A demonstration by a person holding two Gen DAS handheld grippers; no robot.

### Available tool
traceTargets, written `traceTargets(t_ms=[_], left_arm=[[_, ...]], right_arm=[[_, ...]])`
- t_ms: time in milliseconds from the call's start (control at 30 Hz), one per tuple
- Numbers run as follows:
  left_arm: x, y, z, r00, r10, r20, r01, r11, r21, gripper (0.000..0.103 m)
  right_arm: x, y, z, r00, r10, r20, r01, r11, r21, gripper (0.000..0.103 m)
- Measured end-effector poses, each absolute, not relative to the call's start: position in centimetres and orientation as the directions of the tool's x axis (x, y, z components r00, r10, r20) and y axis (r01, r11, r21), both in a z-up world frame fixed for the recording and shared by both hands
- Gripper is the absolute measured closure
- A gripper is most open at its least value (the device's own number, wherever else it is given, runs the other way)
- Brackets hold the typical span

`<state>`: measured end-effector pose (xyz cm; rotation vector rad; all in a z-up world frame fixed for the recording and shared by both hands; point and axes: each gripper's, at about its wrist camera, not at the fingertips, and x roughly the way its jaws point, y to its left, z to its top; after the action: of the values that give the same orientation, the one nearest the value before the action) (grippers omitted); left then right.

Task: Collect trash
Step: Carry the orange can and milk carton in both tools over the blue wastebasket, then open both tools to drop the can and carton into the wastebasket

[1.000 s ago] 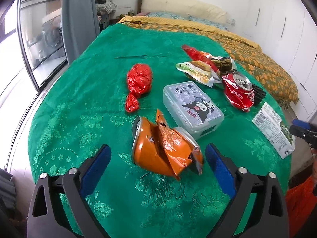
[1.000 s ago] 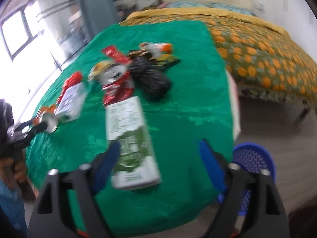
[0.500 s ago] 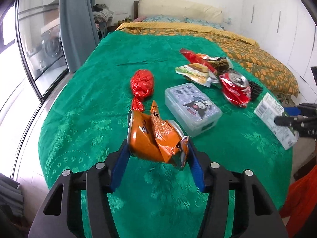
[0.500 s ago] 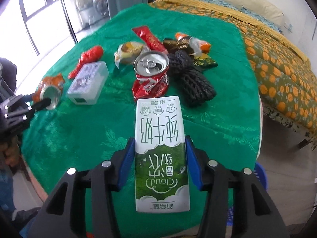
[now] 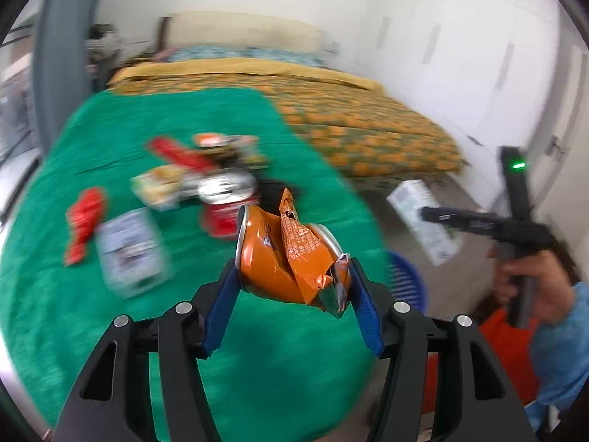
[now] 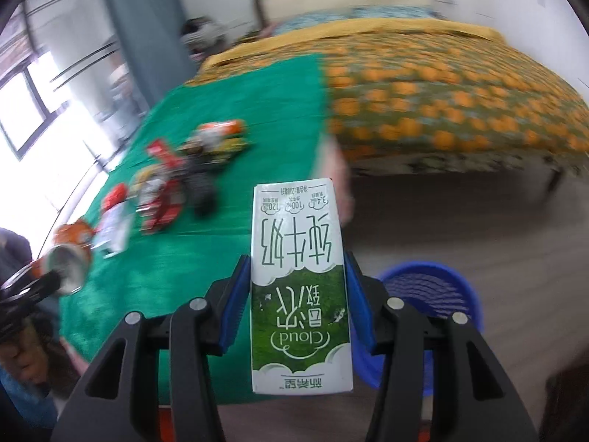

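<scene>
My left gripper (image 5: pixel 292 276) is shut on a crushed orange can (image 5: pixel 283 258) with an orange wrapper stuck in it, held in the air above the green-covered table (image 5: pixel 257 350). My right gripper (image 6: pixel 298 269) is shut on a white and green milk carton (image 6: pixel 298 280), held off the table's right edge. A blue trash basket (image 6: pixel 434 294) stands on the floor just right of the carton; it also shows in the left wrist view (image 5: pixel 405 280). The carton shows in the left wrist view (image 5: pixel 423 217) too.
On the table lie a red crushed can (image 5: pixel 224 199), a clear plastic box (image 5: pixel 129 250), a red wrapper (image 5: pixel 83 221), a black bag (image 6: pixel 200 188) and several snack wrappers (image 5: pixel 206 151). A bed with an orange-patterned cover (image 6: pixel 441 84) stands behind.
Both grippers have lifted their loads and swung right, toward the table's edge and the blue basket. The views are blurred by the motion.
</scene>
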<state>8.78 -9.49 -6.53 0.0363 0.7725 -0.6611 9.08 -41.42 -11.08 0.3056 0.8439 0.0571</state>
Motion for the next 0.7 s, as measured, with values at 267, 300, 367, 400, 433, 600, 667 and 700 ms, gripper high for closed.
traceTargets(t_ms=[267, 300, 367, 400, 433, 600, 667, 700], left_arm=[[7.5, -25.1, -8.5, 0.354, -0.615, -0.705, 0.708, 0.669, -0.227, 0.042], [7.5, -26.9, -9.4, 0.335, -0.610, -0.719, 0.717, 0.660, -0.226, 0.041], [7.8, -30.1, -11.4, 0.304, -0.593, -0.746, 0.727, 0.650, -0.221, 0.041], [8.1, -31.9, -12.7, 0.283, -0.582, -0.763, 0.728, 0.648, -0.223, 0.041], [8.3, -33.0, -13.5, 0.269, -0.576, -0.772, 0.728, 0.646, -0.228, 0.041], [9.6, -37.5, -17.7, 0.230, -0.540, -0.810, 0.726, 0.649, -0.227, 0.038], [10.4, -38.6, -19.4, 0.226, -0.534, -0.815, 0.723, 0.652, -0.227, 0.035], [10.8, -39.2, -20.1, 0.230, -0.535, -0.813, 0.720, 0.656, -0.228, 0.034]], right_arm=[[7.9, -51.7, -16.3, 0.631, 0.028, -0.775, 0.267, 0.930, 0.251, 0.054], [7.9, -52.6, -17.0, 0.626, 0.025, -0.779, 0.282, 0.924, 0.257, 0.054], [7.8, -54.3, -18.4, 0.621, 0.024, -0.784, 0.309, 0.911, 0.272, 0.054], [7.6, -54.8, -18.8, 0.621, 0.023, -0.784, 0.313, 0.909, 0.274, 0.054], [7.4, -55.3, -19.4, 0.622, 0.025, -0.782, 0.318, 0.905, 0.282, 0.054], [7.7, -56.7, -20.9, 0.621, 0.055, -0.782, 0.332, 0.885, 0.325, 0.054], [8.1, -57.3, -21.5, 0.620, 0.061, -0.782, 0.331, 0.883, 0.331, 0.053], [8.2, -57.6, -21.9, 0.620, 0.068, -0.782, 0.337, 0.876, 0.344, 0.052]])
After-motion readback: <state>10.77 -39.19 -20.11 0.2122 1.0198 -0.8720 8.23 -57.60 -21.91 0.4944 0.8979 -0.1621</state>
